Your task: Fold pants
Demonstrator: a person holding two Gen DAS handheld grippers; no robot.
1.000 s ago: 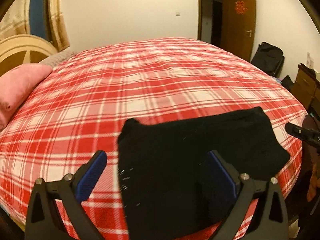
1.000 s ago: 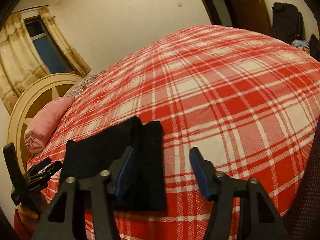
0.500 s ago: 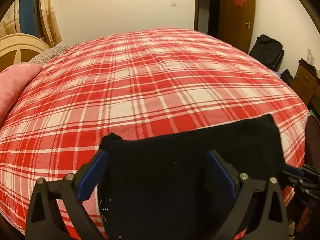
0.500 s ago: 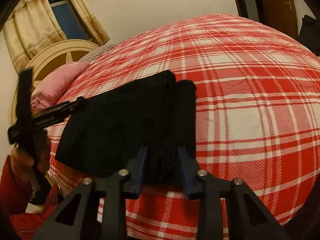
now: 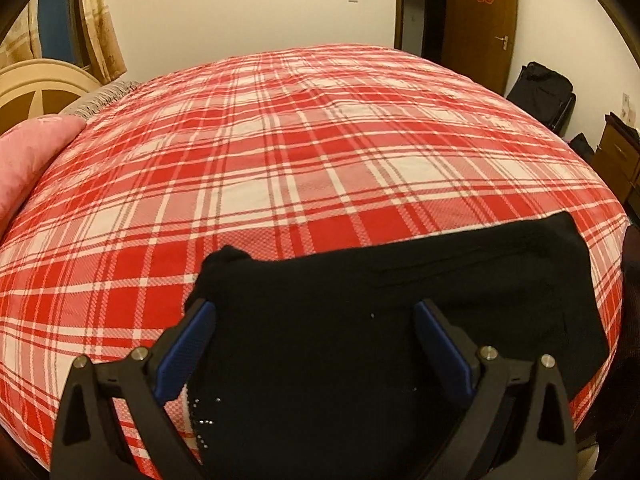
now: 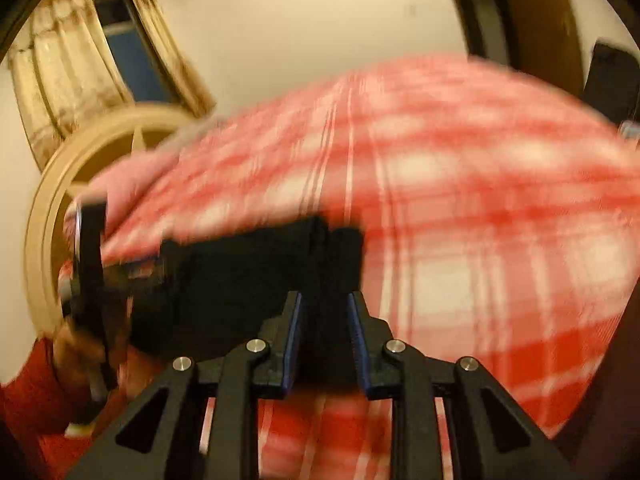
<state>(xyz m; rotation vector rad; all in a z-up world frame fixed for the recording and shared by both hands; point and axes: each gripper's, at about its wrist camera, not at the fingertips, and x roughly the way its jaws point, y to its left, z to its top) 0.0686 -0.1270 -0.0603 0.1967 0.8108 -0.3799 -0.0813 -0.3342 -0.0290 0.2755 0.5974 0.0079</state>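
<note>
Black pants (image 5: 400,304), folded into a flat dark block, lie at the near edge of a red-and-white plaid bed (image 5: 304,152). My left gripper (image 5: 316,320) is open, its blue-padded fingers wide apart over the near part of the pants. In the blurred right wrist view my right gripper (image 6: 324,312) is shut on the folded edge of the pants (image 6: 248,276), with black cloth between the pads. The left gripper (image 6: 92,276) shows there at the far left of the pants.
A pink pillow (image 5: 28,160) lies at the bed's left by a round cream headboard (image 5: 40,88). A brown door (image 5: 480,20), a black bag (image 5: 540,92) and a wooden cabinet (image 5: 620,160) stand to the right. A curtained window (image 6: 120,52) is behind the headboard.
My right gripper has moved in over the pants' edge and closed on the cloth. My left gripper has moved right over the pants and stayed open.
</note>
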